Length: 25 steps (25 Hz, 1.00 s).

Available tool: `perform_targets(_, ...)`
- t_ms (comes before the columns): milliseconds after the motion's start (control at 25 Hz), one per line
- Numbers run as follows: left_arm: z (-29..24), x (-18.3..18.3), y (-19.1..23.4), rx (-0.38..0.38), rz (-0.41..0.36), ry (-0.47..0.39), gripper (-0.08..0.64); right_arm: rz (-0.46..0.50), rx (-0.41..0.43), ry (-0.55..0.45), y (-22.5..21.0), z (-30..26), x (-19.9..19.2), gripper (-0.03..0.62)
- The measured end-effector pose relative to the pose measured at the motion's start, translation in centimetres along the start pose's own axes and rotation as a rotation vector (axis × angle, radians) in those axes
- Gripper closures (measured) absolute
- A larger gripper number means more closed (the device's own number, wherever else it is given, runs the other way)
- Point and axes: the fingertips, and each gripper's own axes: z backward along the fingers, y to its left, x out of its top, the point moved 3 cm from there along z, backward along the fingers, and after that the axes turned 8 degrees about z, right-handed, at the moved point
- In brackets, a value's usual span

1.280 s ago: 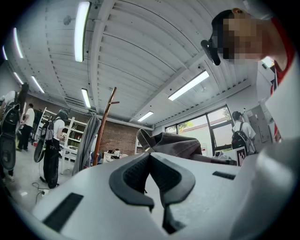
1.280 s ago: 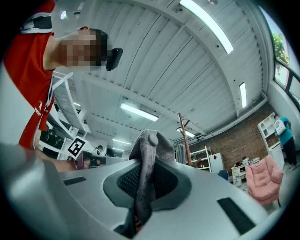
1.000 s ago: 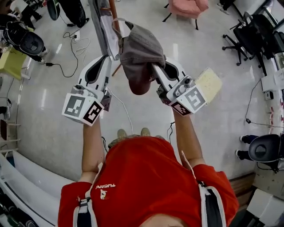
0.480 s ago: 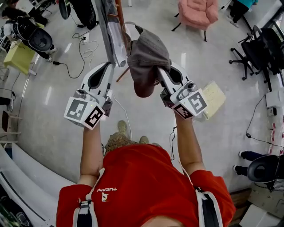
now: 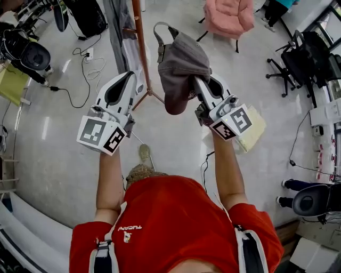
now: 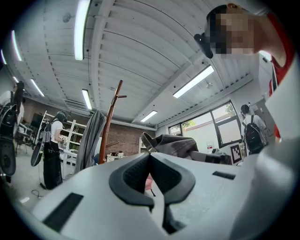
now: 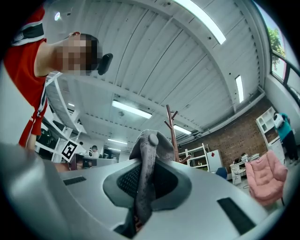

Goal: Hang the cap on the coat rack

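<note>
Grey cap [image 5: 181,61] hangs in the air from my right gripper [image 7: 144,161] — its jaws are clamped on a fold of the fabric, and the crown droops over them. The cap is just right of the coat rack [image 5: 140,48], near the wooden pole but on no peg. My left gripper [image 6: 150,157] is raised on the pole's other side, jaws pressed together with nothing between them. A grey garment [image 5: 114,26] hangs on the rack — beyond it, a pink armchair [image 5: 226,13] stands on the pale floor [image 5: 69,154].
</note>
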Motion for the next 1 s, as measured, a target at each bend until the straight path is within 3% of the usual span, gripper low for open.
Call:
perform_targets(480, -9.1, 2.3, 15.8, -0.154, 0.026, 0.027, 0.552, 0.088, -0.104, 0.045, -8.4, -15.5, -4.5, 0.554)
perform_targets(800, -10.4, 0.1, 18.1, -0.175, 0.033, 0.028, 0.552, 0.108, -0.099, 0.047, -11.1, -17.6, -6.6, 0.554)
perform_targets(1000, -11.8, 0.7, 18.3, -0.142, 0.008, 0.026, 0.552, 0.085, -0.09, 0.03, -14.2, -18.4, -6.8, 0.554)
